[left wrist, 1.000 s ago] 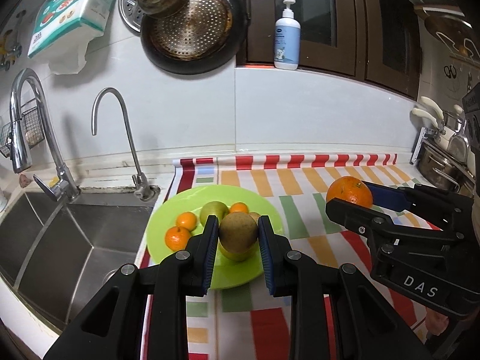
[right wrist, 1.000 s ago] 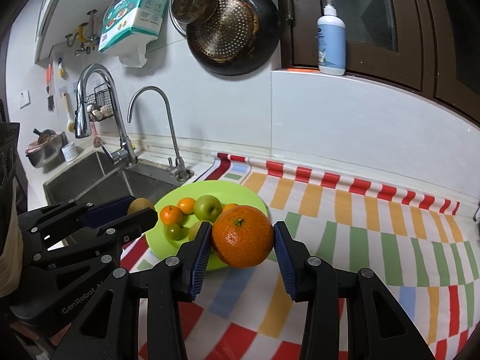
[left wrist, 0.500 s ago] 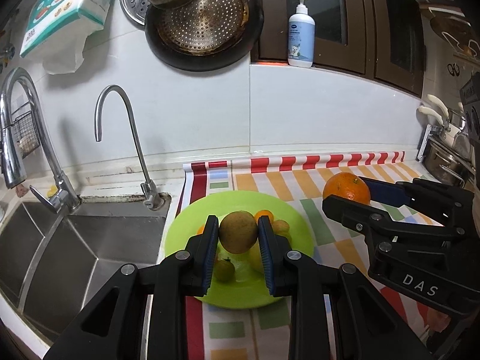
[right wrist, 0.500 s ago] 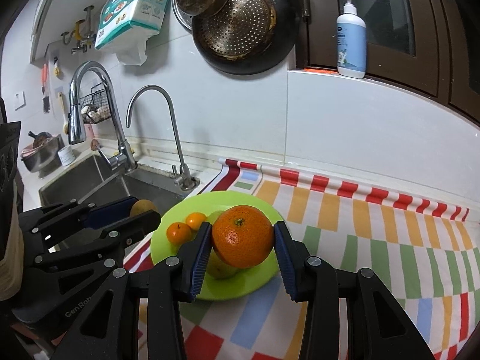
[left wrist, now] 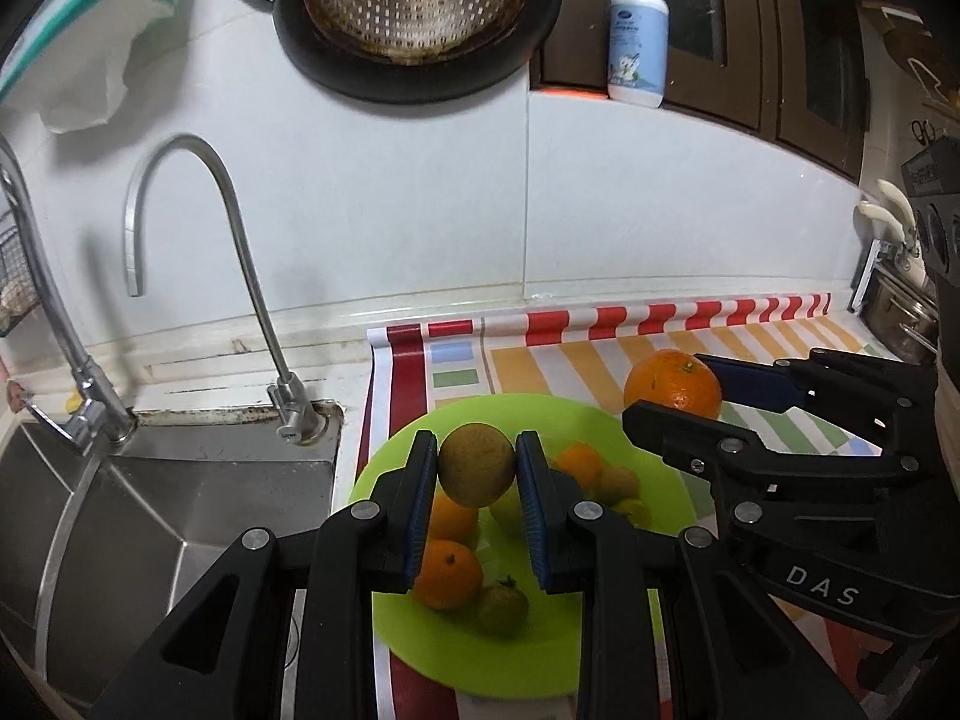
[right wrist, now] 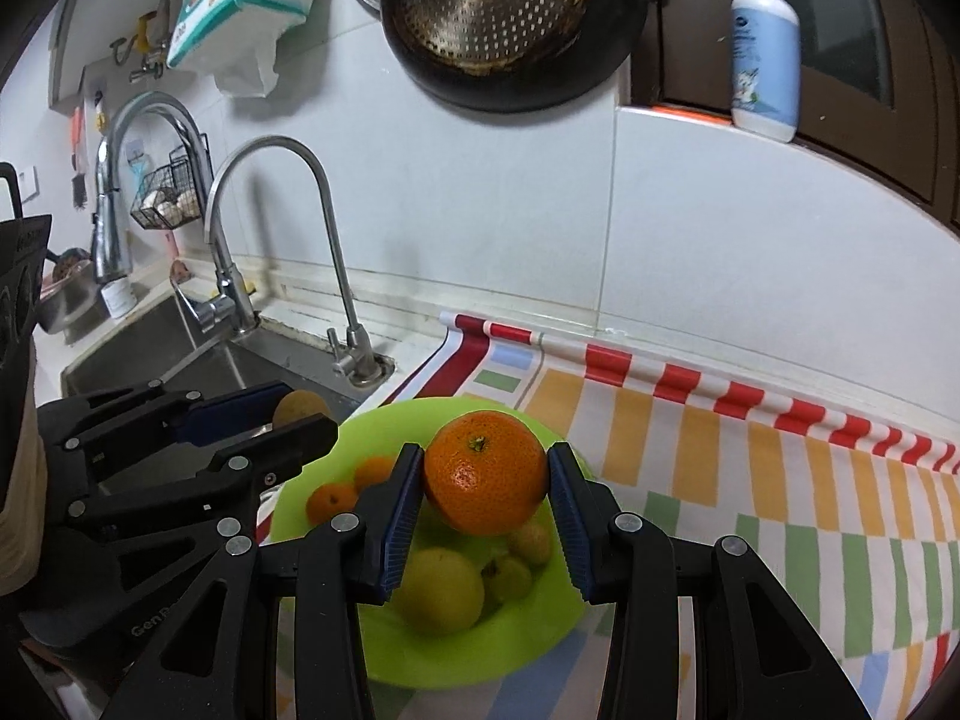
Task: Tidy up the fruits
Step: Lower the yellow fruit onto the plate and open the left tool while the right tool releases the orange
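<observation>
Right wrist view, right tool (right wrist: 486, 489) pinching orange (right wrist: 485, 471) (stem up), left tool (left wrist: 477, 471) pinching brown fruit (left wrist: 476, 464)

White letters "DAS" stand on the black body of the right gripper (left wrist: 672, 405). The left gripper (right wrist: 300, 420) bears "GenR", partly cut off. Wall package and bottle print is illegible.

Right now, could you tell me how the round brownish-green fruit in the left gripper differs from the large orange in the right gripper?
The round brownish-green fruit is dull and olive-brown; the large orange is bright with a pebbled, shiny peel. The brownish-green fruit looks smaller, so the left gripper stands narrower than the right gripper. The orange shows a green stem scar on top; the other shows none. Both are clamped between blue pads above the lime-green plate.
</observation>
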The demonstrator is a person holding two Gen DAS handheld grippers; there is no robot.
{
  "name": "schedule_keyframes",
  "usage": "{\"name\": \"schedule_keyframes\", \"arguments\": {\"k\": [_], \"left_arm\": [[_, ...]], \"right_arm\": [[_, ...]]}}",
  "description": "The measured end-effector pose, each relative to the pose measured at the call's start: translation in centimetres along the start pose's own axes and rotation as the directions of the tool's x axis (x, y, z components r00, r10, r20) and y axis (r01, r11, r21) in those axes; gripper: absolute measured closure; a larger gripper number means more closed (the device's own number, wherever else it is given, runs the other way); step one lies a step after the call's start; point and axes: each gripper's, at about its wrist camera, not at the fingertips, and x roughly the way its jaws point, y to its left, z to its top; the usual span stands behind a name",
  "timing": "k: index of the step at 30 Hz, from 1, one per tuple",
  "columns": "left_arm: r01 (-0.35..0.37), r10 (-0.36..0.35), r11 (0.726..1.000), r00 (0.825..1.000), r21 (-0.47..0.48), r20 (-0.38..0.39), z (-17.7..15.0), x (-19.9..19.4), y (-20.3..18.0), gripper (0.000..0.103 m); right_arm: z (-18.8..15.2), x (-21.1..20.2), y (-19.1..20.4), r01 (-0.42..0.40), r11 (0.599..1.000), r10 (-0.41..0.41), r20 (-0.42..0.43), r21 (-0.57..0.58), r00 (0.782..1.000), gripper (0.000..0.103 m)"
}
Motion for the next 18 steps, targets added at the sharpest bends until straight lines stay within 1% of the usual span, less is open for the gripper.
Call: {"name": "schedule_keyframes", "arguments": {"k": [3, 8, 13, 18], "left_arm": [[0.016, -0.016, 1.0, 1.0, 0.016, -0.027, 0.2, 1.7, 0.5, 0.076], [0.022, -0.019, 0.999, 0.998, 0.039, -0.058, 0.2, 4.4, 1.2, 0.076], [0.046, -0.044, 0.999, 0.994, 0.018, -0.101, 0.2, 7.0, 1.8, 0.076], [0.068, -0.067, 0.998, 0.989, 0.004, -0.13, 0.3, 9.1, 2.3, 0.076]], "right_arm": [[0.4, 1.8, -0.4, -0.007, 1.0, 0.007, -0.02, 0.002, 1.0, 0.06], [0.8, 4.9, -0.9, -0.017, 1.0, 0.018, -0.054, 0.012, 0.998, 0.06], [0.9, 7.8, -1.4, -0.033, 0.999, 0.035, -0.095, 0.019, 0.995, 0.06], [1.0, 9.8, -2.0, -0.044, 0.998, 0.048, -0.122, 0.04, 0.991, 0.06]]}}
